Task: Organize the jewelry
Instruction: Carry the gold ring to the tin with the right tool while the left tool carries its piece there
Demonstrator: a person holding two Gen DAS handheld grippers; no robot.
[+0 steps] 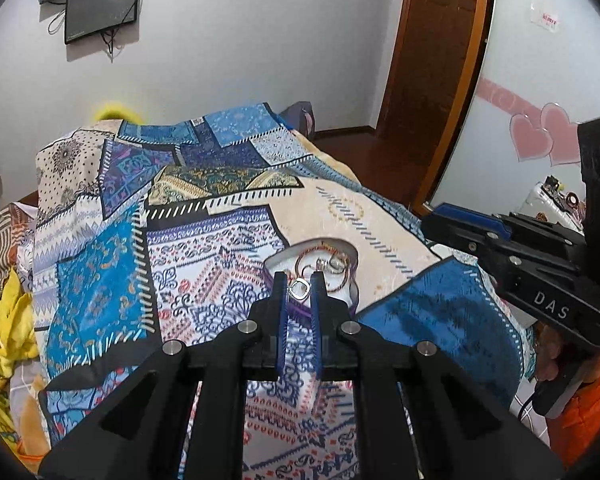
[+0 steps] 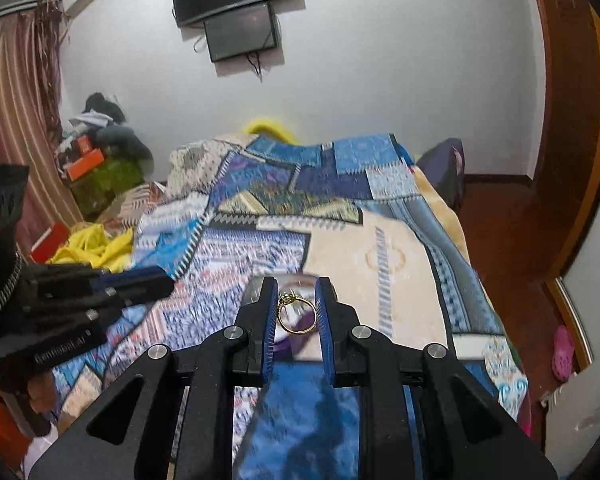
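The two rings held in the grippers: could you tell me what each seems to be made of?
Gold ring: likely polished yellow metal, by its warm shine; small setting on top, stone unclear. Silver ring: probably bright white metal, pale glint, squarish shape; too small to say more.

Both wrist views close, facing down-forward; share quilt (image 1: 204, 240).

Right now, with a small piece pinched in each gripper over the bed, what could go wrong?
1. The gold ring sits edge-on between the right gripper pads; it could twist out and vanish in the patterned quilt.
2. The left gripper grips its silver piece only at the tips.
3. The white jewelry dish rests on soft bedding and could tip.
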